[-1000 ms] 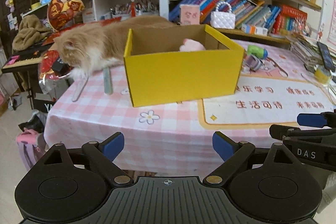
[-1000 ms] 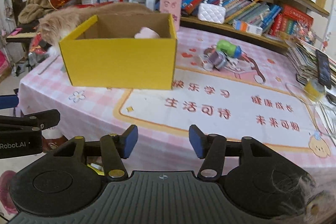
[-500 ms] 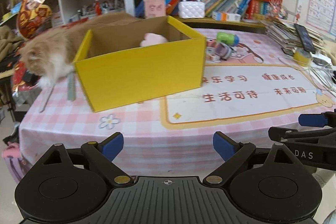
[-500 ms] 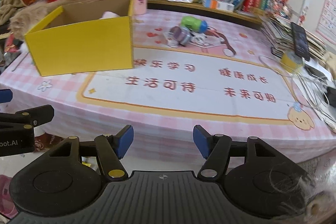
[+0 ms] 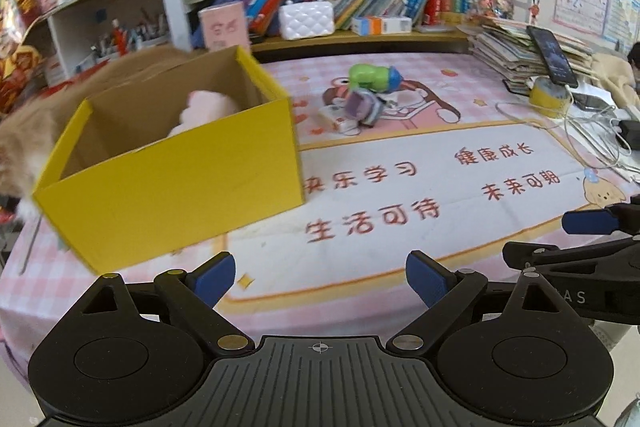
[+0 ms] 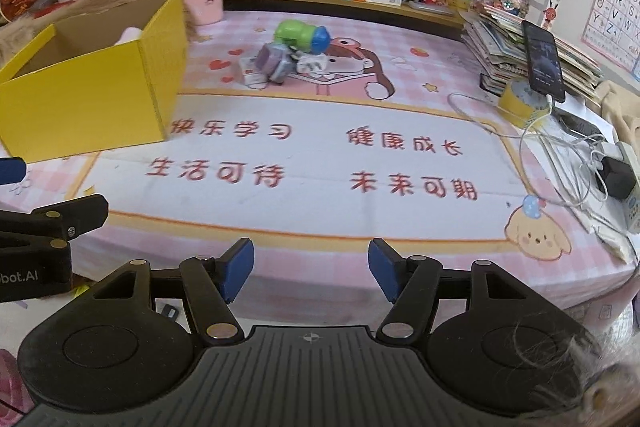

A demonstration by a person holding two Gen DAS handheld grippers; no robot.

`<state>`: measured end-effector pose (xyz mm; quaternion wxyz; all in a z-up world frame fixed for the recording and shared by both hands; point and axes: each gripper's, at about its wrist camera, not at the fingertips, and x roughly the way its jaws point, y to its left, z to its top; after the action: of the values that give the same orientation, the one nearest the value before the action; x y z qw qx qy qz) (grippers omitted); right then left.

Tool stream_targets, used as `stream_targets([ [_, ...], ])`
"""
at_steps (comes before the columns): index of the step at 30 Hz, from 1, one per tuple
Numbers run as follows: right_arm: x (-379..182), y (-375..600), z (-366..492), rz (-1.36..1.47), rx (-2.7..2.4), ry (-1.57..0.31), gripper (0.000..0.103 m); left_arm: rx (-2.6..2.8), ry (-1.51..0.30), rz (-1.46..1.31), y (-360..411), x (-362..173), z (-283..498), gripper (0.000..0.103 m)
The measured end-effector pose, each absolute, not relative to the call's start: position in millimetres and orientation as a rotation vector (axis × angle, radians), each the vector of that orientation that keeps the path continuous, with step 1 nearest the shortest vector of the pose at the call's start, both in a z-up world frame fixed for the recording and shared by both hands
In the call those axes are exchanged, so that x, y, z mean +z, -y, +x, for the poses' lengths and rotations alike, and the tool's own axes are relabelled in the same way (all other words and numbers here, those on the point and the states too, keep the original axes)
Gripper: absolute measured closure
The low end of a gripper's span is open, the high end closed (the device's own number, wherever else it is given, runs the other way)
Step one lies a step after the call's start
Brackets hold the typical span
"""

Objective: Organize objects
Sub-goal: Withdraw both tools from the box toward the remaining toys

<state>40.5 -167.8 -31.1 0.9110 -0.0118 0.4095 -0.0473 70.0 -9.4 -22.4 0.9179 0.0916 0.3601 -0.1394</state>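
Task barely begun: both tools, left (image 5: 318,277) and right (image 6: 311,267), gape empty off the worktop's (image 6: 320,163) near edge; one pink toy (image 5: 204,109) sits boxed (image 5: 180,171), toy cluster (image 6: 286,57) remains mid-worktop toward the far edge.

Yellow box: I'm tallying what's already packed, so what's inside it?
Inside the yellow box one pale pink soft item shows against the back wall. The front wall hides the floor.
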Motion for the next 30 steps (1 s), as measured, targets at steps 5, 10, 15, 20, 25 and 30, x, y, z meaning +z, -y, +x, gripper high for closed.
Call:
stream_targets([
  [5, -34, 192, 59, -0.023, -0.102, -0.868, 0.042, -0.313, -0.767, 0.203, 37, -28, 88, 0.009],
  [10, -36, 213, 76, -0.021, -0.104, -0.879, 0.042, -0.323, -0.782, 0.193, 60, -31, 107, 0.009],
  [15, -38, 237, 94, -0.004, -0.105, -0.889, 0.042, -0.326, -0.796, 0.163, 85, -32, 128, 0.009],
  [20, -40, 259, 111, 0.003, -0.094, -0.892, 0.042, -0.313, -0.787, 0.183, 111, -30, 142, 0.009],
  [25, -40, 278, 130, 0.016, -0.061, -0.879, 0.042, -0.253, -0.763, 0.180, 126, -27, 156, 0.009],
  [30, -34, 293, 157, 0.041, -0.035, -0.839, 0.042, -0.186, -0.734, 0.181, 139, -27, 178, 0.013],
])
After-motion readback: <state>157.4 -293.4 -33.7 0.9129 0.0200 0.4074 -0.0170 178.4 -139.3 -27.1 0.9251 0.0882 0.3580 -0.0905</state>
